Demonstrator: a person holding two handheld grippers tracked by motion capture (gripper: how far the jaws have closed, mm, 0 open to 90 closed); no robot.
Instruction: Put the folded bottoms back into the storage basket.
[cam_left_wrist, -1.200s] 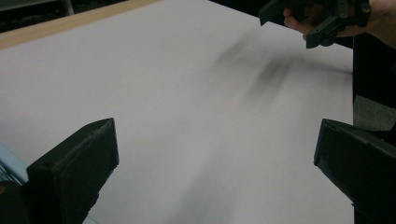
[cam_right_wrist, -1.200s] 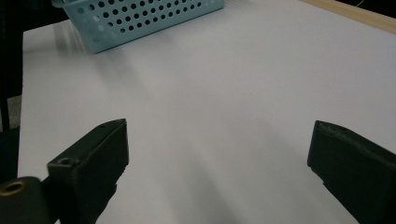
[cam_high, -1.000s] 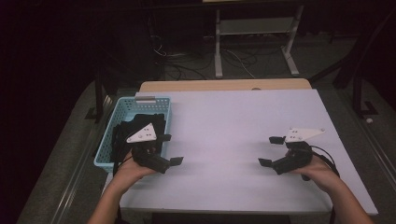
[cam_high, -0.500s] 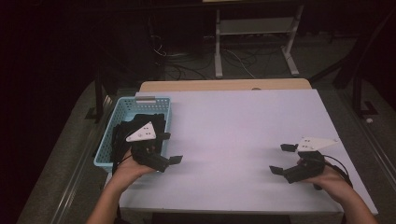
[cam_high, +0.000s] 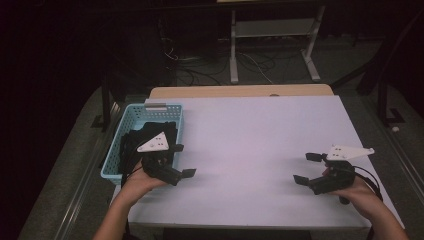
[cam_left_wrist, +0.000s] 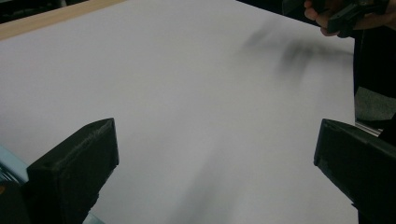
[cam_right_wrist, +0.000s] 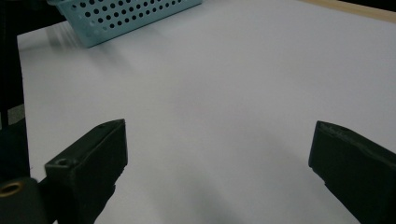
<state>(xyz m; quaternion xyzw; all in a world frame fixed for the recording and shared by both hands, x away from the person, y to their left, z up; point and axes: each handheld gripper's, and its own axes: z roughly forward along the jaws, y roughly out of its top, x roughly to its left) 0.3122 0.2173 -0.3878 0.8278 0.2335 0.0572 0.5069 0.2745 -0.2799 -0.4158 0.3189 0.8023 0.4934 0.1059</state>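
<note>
My left gripper (cam_high: 184, 160) is held open over the white table (cam_high: 250, 135) at its front left, right beside a light blue perforated basket (cam_high: 114, 146) that holds dark black items (cam_high: 134, 141). At the front right, my right gripper (cam_high: 304, 168) is also open, pointing left across the bare tabletop. In the left gripper view the jaws of my left gripper (cam_left_wrist: 215, 172) stand wide apart with nothing between them, and the right gripper (cam_left_wrist: 345, 16) shows far off. My right gripper (cam_right_wrist: 219, 172) has its jaws wide and empty too, with the basket (cam_right_wrist: 130, 16) far ahead.
A wooden strip (cam_high: 240, 91) runs along the table's far edge. Behind it stand a metal shelf frame (cam_high: 272, 30) and loose cables (cam_high: 200, 65) on the dark floor. Metal rails flank the table on both sides.
My right gripper has drifted to the right and nearer the front edge of the table. The left gripper has stayed almost still beside the basket.
</note>
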